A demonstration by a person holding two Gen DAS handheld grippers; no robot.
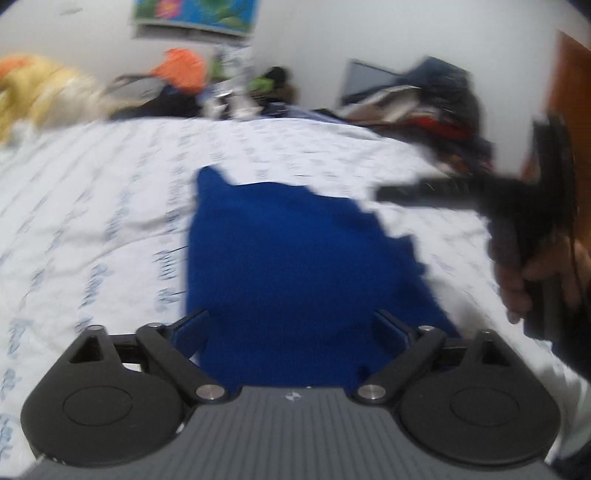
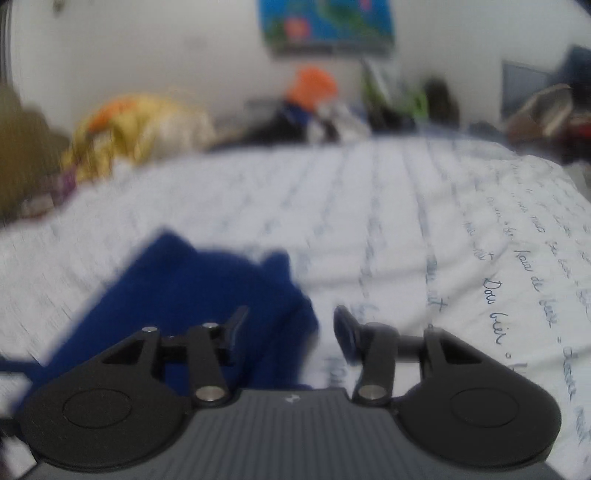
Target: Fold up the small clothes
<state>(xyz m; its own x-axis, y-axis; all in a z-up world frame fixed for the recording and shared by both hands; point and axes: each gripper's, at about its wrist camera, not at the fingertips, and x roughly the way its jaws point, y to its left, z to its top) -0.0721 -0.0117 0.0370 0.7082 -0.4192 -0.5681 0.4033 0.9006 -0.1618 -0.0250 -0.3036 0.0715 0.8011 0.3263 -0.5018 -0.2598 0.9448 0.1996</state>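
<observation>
A: In the left wrist view, where was it?
B: The blue garment (image 1: 295, 266) lay mid-frame on the bed (image 1: 92, 206), the left gripper (image 1: 291, 332) gaping, empty, above its near edge.

A: And the right wrist view?
B: Garment lower left; right gripper (image 2: 291, 332) spread apart, holding nothing. It looked soft, light, best pinched at a corner. No containers showed.

Wall poster (image 2: 327, 27) above cluttered printed bedsheet (image 1: 92, 192).
</observation>
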